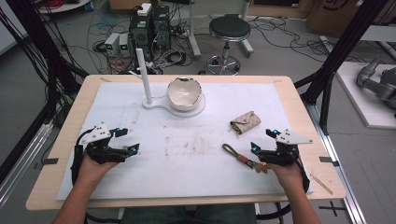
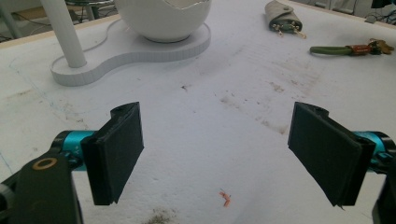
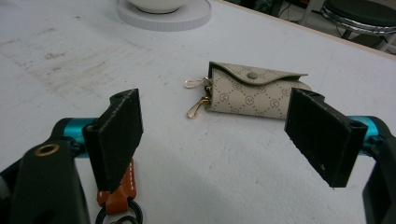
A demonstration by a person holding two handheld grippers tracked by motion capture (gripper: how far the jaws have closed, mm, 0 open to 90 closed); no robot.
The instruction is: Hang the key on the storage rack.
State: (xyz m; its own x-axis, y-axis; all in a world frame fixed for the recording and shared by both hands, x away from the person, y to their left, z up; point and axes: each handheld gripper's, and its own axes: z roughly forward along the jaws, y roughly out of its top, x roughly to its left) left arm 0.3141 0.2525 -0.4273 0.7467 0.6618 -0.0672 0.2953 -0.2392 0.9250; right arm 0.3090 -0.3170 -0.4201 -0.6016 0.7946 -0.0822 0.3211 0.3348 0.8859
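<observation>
Right gripper view: beige monogram key pouch (image 3: pixel 252 93), flap snapped, gold clips.

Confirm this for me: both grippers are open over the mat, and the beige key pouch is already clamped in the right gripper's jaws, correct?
Not quite. The key pouch lies free on the mat, ahead of the open right gripper, untouched, as the right gripper view shows. The left gripper is open too.

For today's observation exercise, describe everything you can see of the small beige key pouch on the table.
The small beige key pouch looks like leather-like material printed with a brown diamond monogram pattern. Its pointed flap is closed with a round greenish snap, and dark edging runs along the flap. Gold-coloured clips stick out of one end. It lies flat on the white table cover, apart from the strap keychain, and nothing grips it.
</observation>
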